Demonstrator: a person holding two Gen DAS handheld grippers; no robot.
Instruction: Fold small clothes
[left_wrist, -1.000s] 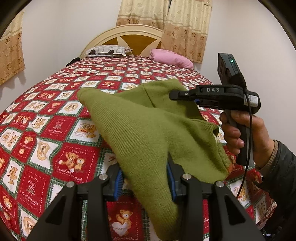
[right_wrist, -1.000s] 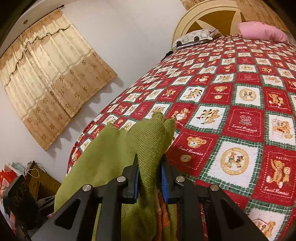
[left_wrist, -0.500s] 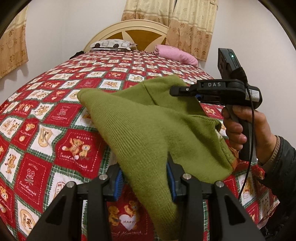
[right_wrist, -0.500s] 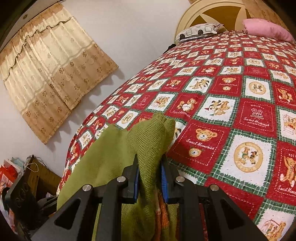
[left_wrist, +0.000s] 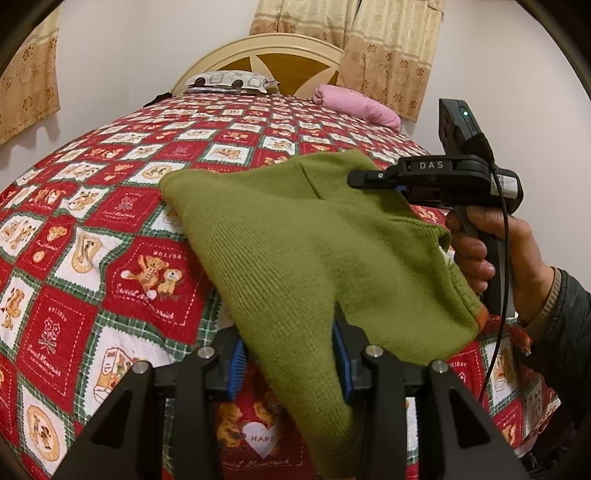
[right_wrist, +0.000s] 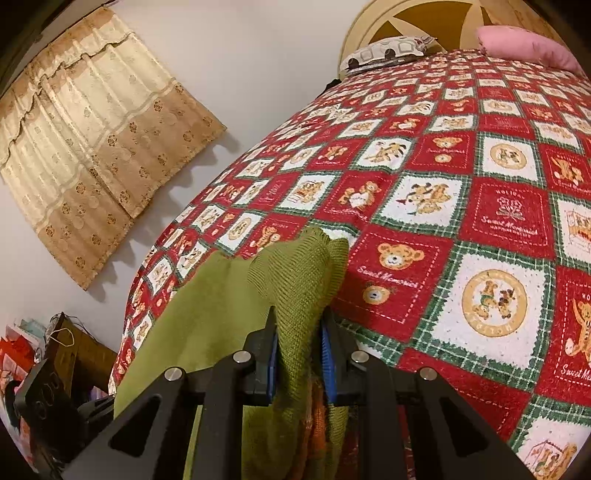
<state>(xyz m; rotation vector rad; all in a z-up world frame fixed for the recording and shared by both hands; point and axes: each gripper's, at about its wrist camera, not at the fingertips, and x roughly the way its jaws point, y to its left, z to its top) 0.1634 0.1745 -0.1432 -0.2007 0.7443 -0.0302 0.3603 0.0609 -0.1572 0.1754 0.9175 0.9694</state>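
Both my grippers hold the green knit garment (left_wrist: 295, 236) up over the bed.

My left gripper (left_wrist: 290, 363) pinches a fold of the knit between its blue pads, near edge of the bedspread (left_wrist: 110, 206). My right gripper (right_wrist: 298, 352) is clamped on a bunched edge of the same garment; in the left view it sits to the right, held by a hand (left_wrist: 491, 251). The cloth is stretched between the two, its far-left corner resting on the red teddy-bear bedspread. Pink pillow (left_wrist: 354, 105) and patterned pillow (left_wrist: 229, 79) lie far off by the headboard (left_wrist: 280, 55). Curtain (right_wrist: 96, 147) on the left wall.
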